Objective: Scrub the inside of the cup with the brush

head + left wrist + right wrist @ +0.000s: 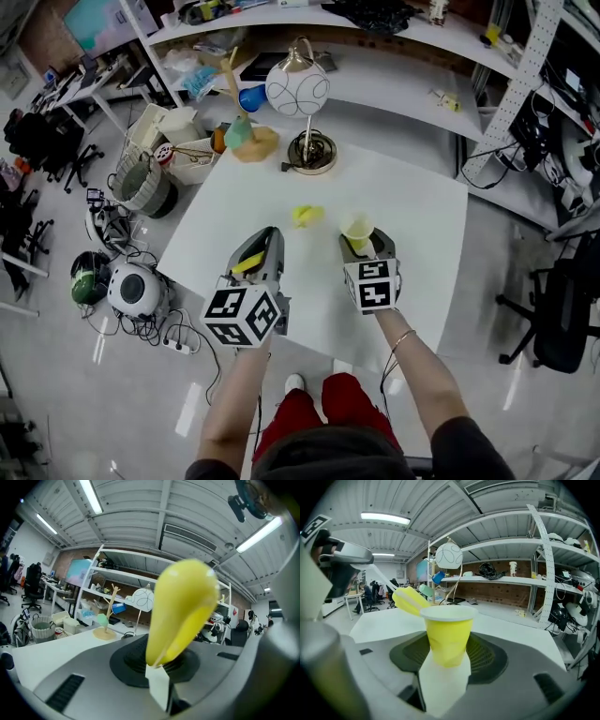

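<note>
In the head view, a white table (412, 216) lay below the person, with a round white lamp (300, 89) near its far edge and a small wooden stand (246, 131) beside it. The left gripper (265, 236) held a yellow brush (248, 263) in its claw above the near left part of the table. The right gripper (362, 242) carried a yellow cup (356, 228), upright with its mouth up. The two grippers were side by side and apart, and the brush was outside the cup. A small crumpled yellow thing (307, 215) lay on the table ahead of them. In the left gripper view, the claw (159, 670) was pinched narrow on the lower end of the brush (183, 606), whose rounded yellow body rose up and to the right. In the right gripper view, the claw (445, 670) gripped the cup (447, 637) at its base, its wall slightly dented, with the yellow thing (410, 600) behind it to the left.
</note>
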Motion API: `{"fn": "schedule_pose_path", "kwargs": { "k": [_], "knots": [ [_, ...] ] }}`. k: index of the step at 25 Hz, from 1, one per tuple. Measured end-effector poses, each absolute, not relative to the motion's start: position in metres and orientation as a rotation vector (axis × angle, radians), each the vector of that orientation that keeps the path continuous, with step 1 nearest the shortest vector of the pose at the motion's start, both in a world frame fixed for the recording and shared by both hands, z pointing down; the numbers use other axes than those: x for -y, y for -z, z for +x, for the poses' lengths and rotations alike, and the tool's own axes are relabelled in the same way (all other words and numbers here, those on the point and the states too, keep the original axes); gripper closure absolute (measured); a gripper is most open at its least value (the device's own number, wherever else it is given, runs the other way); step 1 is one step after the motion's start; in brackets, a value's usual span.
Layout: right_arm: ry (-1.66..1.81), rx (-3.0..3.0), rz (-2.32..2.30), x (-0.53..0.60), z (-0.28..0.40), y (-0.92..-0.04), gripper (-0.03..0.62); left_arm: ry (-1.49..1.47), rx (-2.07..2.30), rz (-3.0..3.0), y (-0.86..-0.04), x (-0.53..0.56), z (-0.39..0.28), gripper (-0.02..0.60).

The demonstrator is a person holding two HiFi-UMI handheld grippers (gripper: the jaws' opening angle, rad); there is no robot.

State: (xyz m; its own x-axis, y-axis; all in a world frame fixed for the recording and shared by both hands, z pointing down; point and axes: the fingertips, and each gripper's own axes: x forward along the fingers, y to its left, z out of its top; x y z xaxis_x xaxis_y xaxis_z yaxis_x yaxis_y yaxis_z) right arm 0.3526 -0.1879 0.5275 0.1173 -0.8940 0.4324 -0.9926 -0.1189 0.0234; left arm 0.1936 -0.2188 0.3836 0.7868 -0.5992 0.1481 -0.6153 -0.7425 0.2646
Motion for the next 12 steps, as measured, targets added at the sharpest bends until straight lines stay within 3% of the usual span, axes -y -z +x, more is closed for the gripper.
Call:
{"fn": "schedule_pose_path", "kwargs": {
  "k": [12],
  "knots": [
    [-0.436,1.883,2.084,0.227,0.366,-0.558,0.344,-0.115,1.018,2.635,-0.409,0.237,0.210,0.543]
  ]
}}
